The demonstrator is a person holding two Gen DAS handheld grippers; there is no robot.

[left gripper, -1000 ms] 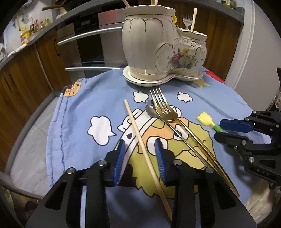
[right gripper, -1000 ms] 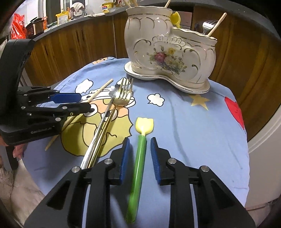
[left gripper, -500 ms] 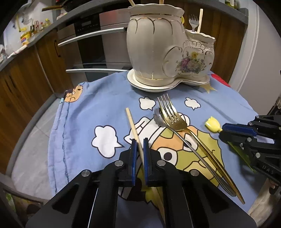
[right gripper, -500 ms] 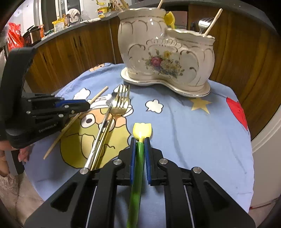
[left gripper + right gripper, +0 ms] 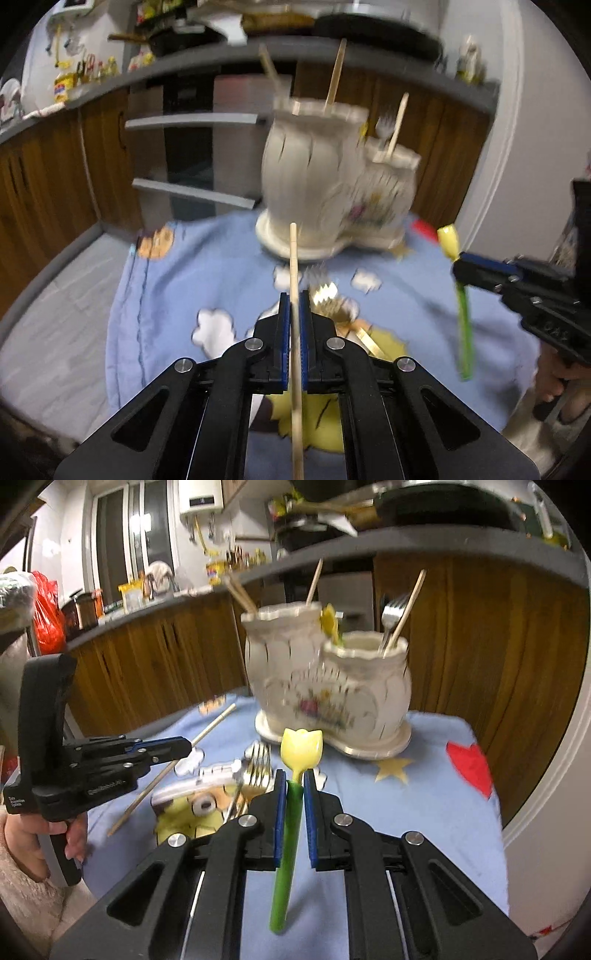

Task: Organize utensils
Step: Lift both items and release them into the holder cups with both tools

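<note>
Left gripper (image 5: 294, 295) clamps a wooden chopstick (image 5: 294, 266) lengthwise, right gripper (image 5: 294, 775) a tulip-topped green utensil (image 5: 291, 805), both aimed at the ceramic holder (image 5: 328, 690) at twelve o'clock.

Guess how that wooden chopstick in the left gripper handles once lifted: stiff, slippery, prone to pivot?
Probably stiff: the chopstick stays straight where it juts past the left gripper. Likely light, being thin wood. It may pivot or slip, since the pads pinch a narrow round shaft near mid-length, with long ends free on both sides.
</note>
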